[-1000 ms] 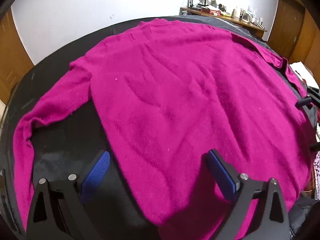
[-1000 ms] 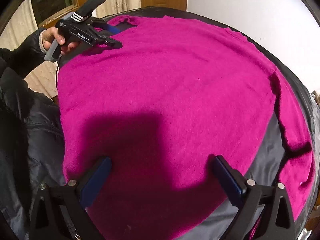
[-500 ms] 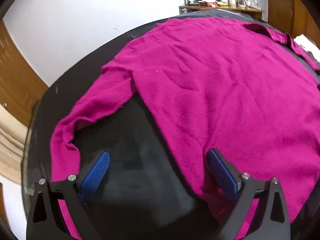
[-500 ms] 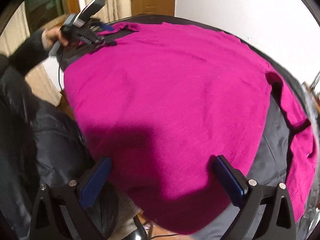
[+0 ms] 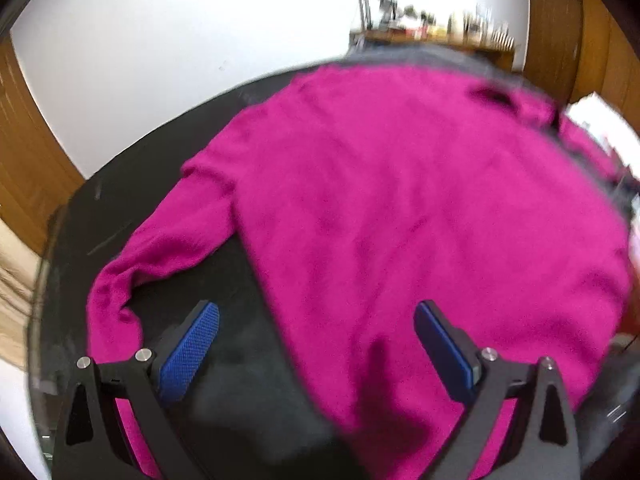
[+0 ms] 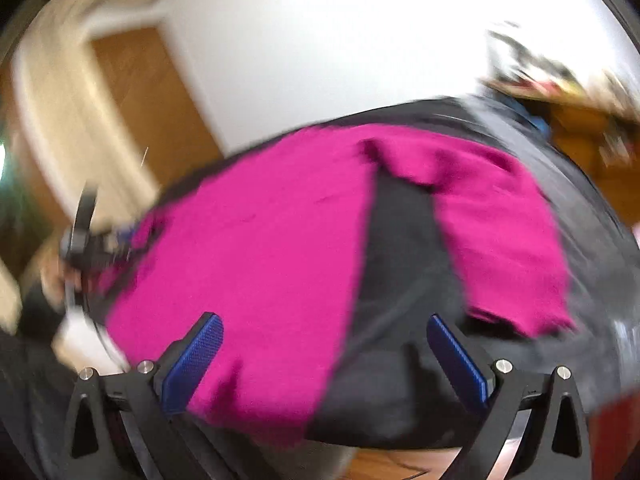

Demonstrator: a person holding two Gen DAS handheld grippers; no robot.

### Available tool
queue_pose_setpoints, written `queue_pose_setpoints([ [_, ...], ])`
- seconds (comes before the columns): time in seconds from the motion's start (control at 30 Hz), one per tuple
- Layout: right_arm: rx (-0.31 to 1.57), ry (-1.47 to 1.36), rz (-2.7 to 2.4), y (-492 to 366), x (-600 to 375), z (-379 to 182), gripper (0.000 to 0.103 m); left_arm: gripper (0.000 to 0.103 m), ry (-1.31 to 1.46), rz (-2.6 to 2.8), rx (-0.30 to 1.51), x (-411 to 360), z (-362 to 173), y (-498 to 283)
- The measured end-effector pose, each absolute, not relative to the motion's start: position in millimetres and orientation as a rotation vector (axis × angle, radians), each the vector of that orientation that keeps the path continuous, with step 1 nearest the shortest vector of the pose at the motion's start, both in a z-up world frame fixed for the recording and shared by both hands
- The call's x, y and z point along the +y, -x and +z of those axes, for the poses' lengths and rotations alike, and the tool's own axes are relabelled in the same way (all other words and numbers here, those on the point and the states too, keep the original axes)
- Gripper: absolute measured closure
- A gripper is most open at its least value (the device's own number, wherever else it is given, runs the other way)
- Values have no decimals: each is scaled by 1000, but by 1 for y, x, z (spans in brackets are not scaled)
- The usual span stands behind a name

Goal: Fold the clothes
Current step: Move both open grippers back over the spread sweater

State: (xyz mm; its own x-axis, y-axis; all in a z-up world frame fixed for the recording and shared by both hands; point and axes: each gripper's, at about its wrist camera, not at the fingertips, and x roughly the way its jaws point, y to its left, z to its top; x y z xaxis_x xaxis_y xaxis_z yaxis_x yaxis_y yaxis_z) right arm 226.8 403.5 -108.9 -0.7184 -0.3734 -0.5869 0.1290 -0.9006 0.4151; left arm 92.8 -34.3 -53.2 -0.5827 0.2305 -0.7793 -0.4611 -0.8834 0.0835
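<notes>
A magenta sweater (image 5: 400, 208) lies spread flat on a dark table (image 5: 160, 152). Its left sleeve (image 5: 160, 248) runs down to the table's near left edge. My left gripper (image 5: 316, 312) hovers open over the sweater's lower left edge, holding nothing. In the right wrist view, which is blurred, the sweater body (image 6: 260, 260) fills the left and the right sleeve (image 6: 504, 240) lies beyond a bare strip of table (image 6: 400, 264). My right gripper (image 6: 323, 320) is open above the sweater's lower right corner. The left gripper (image 6: 86, 240) shows far left, held in a hand.
A white wall (image 5: 180, 40) and wooden doors (image 6: 148, 100) stand behind the table. A cluttered wooden shelf (image 5: 432, 36) sits at the back. The person's dark jacket (image 6: 28, 380) is at the near left, and the table edge (image 6: 400, 440) runs just under my right gripper.
The right wrist view has swung sharply right, from the sweater body to its right edge and sleeve. The left gripper has shifted toward the left sleeve side. Both stay open.
</notes>
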Motion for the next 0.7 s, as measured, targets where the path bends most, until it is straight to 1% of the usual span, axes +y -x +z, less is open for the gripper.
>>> queue_pose_setpoints([
  [0.07,-567,-1016,-2650,-225,412,-113,0,3,1119,2441,259,-22,-39,-90],
  [0.13,-628,-1021,-2666,-224,421,-116,0,3,1091,2427,175,-9,-29,-86],
  [0.33,-816,-1036,-2707,-220,447,-128,0,3,1019,2412,100,25,-16,-83],
  [0.5,-952,-1024,-2747,-213,462,-130,0,3,1035,2403,76,36,-21,-79],
  [0.57,-1036,-1020,-2771,-206,470,-130,7,3,1068,2404,73,35,-28,-76],
  [0.63,-1121,-1029,-2792,-200,479,-132,30,3,1098,2404,73,32,-35,-73],
  [0.7,-1207,-1039,-2808,-198,489,-134,41,3,1115,2404,68,29,-39,-71],
])
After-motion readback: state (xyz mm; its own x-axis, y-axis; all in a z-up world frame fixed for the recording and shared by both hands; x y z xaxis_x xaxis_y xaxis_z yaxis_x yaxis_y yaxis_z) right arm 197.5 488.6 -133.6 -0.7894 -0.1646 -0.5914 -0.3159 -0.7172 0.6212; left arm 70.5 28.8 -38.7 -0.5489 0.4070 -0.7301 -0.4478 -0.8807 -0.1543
